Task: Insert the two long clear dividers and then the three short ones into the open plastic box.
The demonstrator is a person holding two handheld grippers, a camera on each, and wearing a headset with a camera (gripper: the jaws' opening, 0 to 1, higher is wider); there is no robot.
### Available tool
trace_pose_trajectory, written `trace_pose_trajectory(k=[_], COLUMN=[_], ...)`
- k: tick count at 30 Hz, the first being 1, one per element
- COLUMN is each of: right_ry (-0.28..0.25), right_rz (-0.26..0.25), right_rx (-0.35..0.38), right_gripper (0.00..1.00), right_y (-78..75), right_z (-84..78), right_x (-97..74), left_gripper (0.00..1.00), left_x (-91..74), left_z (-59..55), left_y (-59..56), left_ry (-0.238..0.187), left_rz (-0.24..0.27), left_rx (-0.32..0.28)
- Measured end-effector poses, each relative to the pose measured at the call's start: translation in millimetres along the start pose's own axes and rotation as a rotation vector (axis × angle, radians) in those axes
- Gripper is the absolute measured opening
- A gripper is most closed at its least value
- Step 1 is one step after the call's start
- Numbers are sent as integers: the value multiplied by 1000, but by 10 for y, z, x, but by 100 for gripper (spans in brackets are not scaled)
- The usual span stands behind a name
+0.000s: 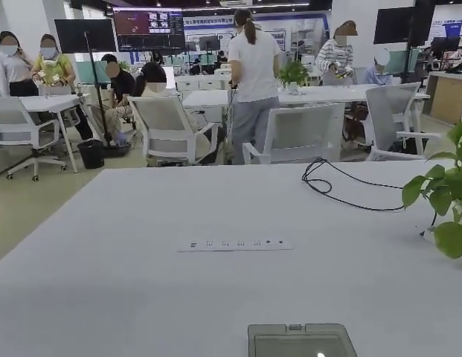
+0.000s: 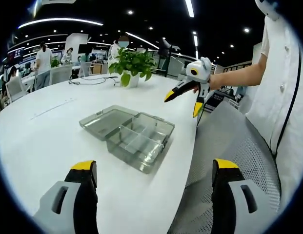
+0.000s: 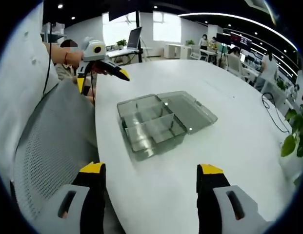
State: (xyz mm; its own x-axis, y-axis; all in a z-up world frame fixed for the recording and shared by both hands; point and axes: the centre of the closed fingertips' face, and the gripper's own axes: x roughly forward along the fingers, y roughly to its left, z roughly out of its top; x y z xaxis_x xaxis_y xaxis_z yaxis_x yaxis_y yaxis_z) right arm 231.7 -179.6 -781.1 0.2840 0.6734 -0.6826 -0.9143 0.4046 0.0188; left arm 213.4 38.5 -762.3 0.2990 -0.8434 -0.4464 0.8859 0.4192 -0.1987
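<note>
Plastic box [image 2: 136,139] is sitting mid-frame on the white table [image 2: 53,141], straight ahead of the left gripper [image 2: 153,165], whose empty jaws are gaping apart. The right gripper [image 3: 151,169] is spreading likewise, and neither is looking nearer. Clear grey, it is seemingly holding some dividers [image 3: 150,122] already, its lid [image 3: 188,109] lying flat toward upper right.

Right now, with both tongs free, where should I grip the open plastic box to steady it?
Take the plastic box by its upright wall opposite the lid, left tongs coming in from the table edge. The lid lies flat open on the far side, so that wall is hinged and blocked; the edge-side rim looks thin, straight and free.
</note>
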Motion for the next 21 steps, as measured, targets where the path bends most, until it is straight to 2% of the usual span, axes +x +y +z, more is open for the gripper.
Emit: trace_pose_trajectory(k=[5, 8, 21], right_ry=[-54, -61, -36], right_rz=[-2, 4, 26], right_rx=[23, 22, 21], right_gripper=[92, 96, 97], right_y=[83, 120, 173], right_z=[-44, -76, -164], right_x=[5, 25, 102], left_gripper=[100, 100, 100], left_x=[19, 28, 51], left_z=[-32, -47, -166], left_y=[-15, -23, -52], left_ry=[9, 12, 46], left_rz=[-3, -4, -18], left_rx=[0, 1, 3])
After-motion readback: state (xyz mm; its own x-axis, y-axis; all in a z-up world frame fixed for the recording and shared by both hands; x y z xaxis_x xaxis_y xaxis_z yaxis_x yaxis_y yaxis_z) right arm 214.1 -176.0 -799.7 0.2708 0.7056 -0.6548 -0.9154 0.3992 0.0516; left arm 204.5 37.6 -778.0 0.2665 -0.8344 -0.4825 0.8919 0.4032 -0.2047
